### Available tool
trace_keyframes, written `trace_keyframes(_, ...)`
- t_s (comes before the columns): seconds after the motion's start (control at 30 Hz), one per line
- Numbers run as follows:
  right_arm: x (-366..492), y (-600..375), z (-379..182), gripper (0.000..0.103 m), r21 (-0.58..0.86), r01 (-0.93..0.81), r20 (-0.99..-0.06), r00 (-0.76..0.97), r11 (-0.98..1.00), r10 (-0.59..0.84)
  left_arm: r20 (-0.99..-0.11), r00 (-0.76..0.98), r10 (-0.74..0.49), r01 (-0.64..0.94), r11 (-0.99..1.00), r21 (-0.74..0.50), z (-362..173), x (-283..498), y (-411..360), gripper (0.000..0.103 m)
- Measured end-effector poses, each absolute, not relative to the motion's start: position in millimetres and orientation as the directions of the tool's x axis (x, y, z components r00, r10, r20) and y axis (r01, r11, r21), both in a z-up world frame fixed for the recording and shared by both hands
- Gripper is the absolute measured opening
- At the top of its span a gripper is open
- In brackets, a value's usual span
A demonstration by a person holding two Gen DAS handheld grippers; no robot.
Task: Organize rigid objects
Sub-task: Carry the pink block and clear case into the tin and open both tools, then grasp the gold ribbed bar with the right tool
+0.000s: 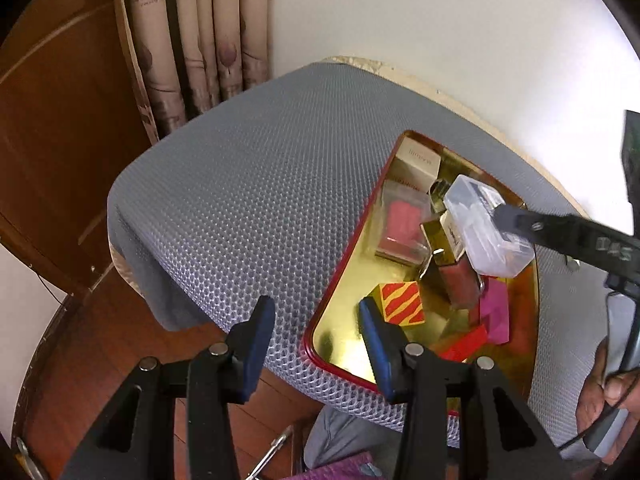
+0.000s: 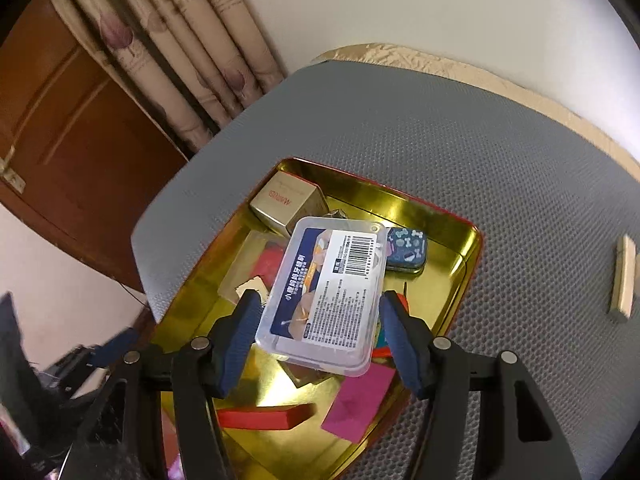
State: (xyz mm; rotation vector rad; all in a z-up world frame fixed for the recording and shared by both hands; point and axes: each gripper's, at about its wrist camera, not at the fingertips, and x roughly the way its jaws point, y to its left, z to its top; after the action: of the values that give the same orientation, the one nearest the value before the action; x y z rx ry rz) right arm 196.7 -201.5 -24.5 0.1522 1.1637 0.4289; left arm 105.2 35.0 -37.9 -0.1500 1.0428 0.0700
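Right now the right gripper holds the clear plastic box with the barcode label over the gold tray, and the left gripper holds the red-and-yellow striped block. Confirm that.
Not quite. The left gripper holds nothing: in the left wrist view its jaws stand open and the red-and-yellow striped block lies in the gold tray. The right gripper does hold the clear plastic box over that tray.

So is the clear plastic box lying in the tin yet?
No: the clear plastic box hangs above the gold tin, clamped in the right gripper.
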Motion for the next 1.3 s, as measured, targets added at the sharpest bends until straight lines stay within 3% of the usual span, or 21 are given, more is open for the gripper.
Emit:
trace_keyframes(0.07,187.2,-214.6,-12.9,0.063,0.369,-0.243,-0.816,0.378,0.897,0.438,-0.863,0.504,-0.019,-0.132,0.986,-0.098,-37.6,104.7,36.5,0.044)
trace_keyframes(0.17,169.6,-243.0,-4.2,0.075,0.357,-0.194,-0.795,0.450,0.914,0.406,-0.859,0.512,-0.016,-0.140,0.985,-0.102,-35.6,102.9,37.8,0.044)
trace_keyframes(0.37,140.1,-330.6,-13.4,0.075,0.274,-0.001,-0.814,0.532,0.962,0.233,-0.867,0.498,-0.026,-0.128,0.986,-0.103,-36.7,101.3,33.4,0.045)
trace_keyframes(0.67,146.2,-431.0,-39.3,0.075,0.283,0.219,-0.834,0.536,0.934,0.127,-0.874,0.486,0.010,-0.073,0.997,-0.029,-39.6,99.1,10.8,0.046)
trace_keyframes(0.7,151.6,-433.0,-41.3,0.073,0.263,0.232,-0.843,0.527,0.937,0.106,-0.876,0.482,0.018,-0.071,0.997,-0.018,-41.1,99.9,9.4,0.046)
trace_keyframes(0.8,171.0,-430.0,-50.2,0.051,0.237,0.250,-0.864,0.496,0.939,0.086,-0.880,0.474,0.019,-0.077,0.997,-0.020,-44.1,101.8,9.4,0.046)
trace_keyframes(1.07,209.4,-428.1,-69.7,0.052,0.200,0.313,-0.902,0.429,0.928,0.050,-0.897,0.442,-0.006,-0.095,0.994,-0.054,-52.5,108.1,17.7,0.046)
trace_keyframes(1.3,235.0,-418.7,-86.3,0.039,0.108,0.333,-0.934,0.358,0.937,-0.019,-0.908,0.417,-0.023,-0.095,0.993,-0.068,-58.4,111.1,19.4,0.046)
